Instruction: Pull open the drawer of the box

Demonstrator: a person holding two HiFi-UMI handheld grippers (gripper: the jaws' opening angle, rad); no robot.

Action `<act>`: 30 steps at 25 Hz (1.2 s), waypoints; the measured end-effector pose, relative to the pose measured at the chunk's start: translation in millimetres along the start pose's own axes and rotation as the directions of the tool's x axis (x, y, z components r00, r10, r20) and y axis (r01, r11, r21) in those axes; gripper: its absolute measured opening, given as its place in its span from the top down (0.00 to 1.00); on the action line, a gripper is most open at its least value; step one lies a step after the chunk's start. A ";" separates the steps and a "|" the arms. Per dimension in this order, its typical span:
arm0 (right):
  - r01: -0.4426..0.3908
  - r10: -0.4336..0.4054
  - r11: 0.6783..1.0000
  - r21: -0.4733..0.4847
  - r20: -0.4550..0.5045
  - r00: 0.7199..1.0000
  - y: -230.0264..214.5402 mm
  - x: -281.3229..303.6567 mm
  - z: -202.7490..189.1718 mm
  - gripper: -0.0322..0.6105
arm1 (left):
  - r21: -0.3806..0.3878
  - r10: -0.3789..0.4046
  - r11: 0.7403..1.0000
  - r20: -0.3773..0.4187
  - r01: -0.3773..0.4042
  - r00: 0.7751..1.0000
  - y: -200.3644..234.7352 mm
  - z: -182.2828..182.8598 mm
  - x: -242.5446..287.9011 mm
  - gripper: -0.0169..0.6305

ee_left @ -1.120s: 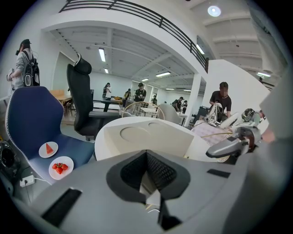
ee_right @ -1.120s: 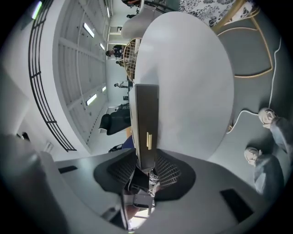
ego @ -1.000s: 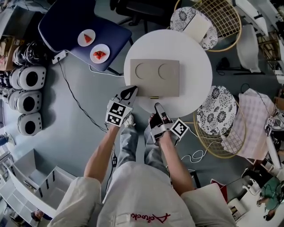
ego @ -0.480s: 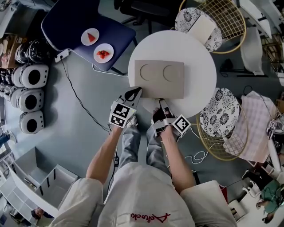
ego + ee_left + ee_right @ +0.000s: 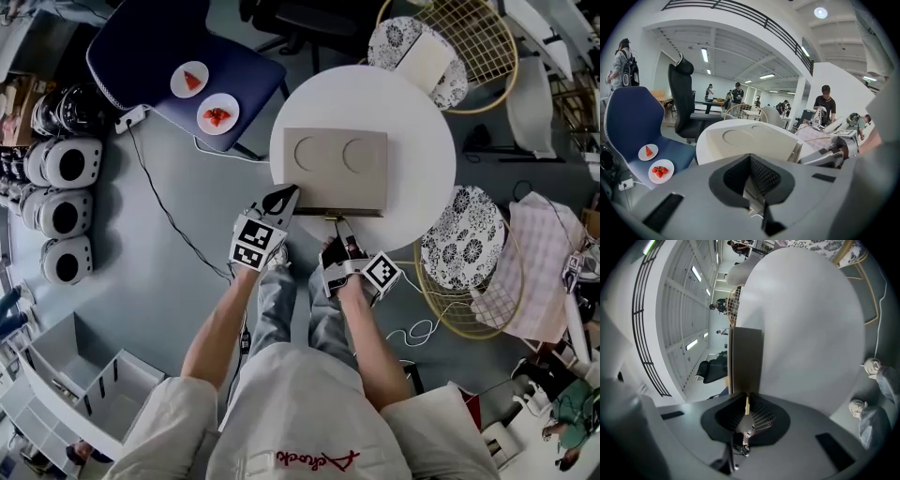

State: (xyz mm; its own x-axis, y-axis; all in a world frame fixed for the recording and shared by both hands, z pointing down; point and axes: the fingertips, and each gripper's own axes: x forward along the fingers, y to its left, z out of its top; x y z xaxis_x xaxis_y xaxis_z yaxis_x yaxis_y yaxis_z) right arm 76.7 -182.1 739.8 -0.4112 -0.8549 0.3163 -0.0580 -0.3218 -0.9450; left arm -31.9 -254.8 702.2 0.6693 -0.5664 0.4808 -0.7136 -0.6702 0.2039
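Right gripper [image 5: 338, 227], wide a second ago, now closing its jaws on the drawer handle [image 5: 747, 405] at the table's [image 5: 422, 112] near edge; I judge pulling comes next.

Head view flat and greyish, soft shadows; gripper views bright from white ceiling strip lights [image 5: 704, 55], strong fisheye bending, black corners; round white table [image 5: 806, 324] nearly blown out; distant people [image 5: 826, 101] soft

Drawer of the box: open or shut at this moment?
Slightly open: in the head view a thin strip of the drawer juts from the near side of the box.
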 end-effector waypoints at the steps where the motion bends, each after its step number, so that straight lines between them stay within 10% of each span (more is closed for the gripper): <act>1: 0.006 -0.006 1.000 0.004 0.001 1.000 -2.4 -6.4 -2.9 0.89 | 0.004 -0.001 1.000 -0.001 0.001 1.000 0.2 0.4 0.1 0.96; 25: 0.000 -0.001 0.996 0.084 0.007 1.000 -26.0 -77.5 -35.6 0.89 | -0.010 0.025 1.000 -0.008 -0.025 1.000 1.1 1.6 1.8 0.96; 30: -0.047 0.051 0.994 0.098 -0.039 0.998 -22.7 -85.2 -42.2 0.76 | -0.015 0.035 0.999 -0.007 -0.035 0.999 1.9 1.5 1.3 0.96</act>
State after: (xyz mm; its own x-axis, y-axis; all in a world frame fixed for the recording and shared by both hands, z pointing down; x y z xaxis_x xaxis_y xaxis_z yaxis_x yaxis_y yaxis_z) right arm 74.6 -84.8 730.9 -0.4492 -0.8535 0.2643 0.0506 -0.3196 -0.9462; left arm -32.0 -257.5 702.0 0.6425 -0.5863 0.4933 -0.7397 -0.6427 0.1995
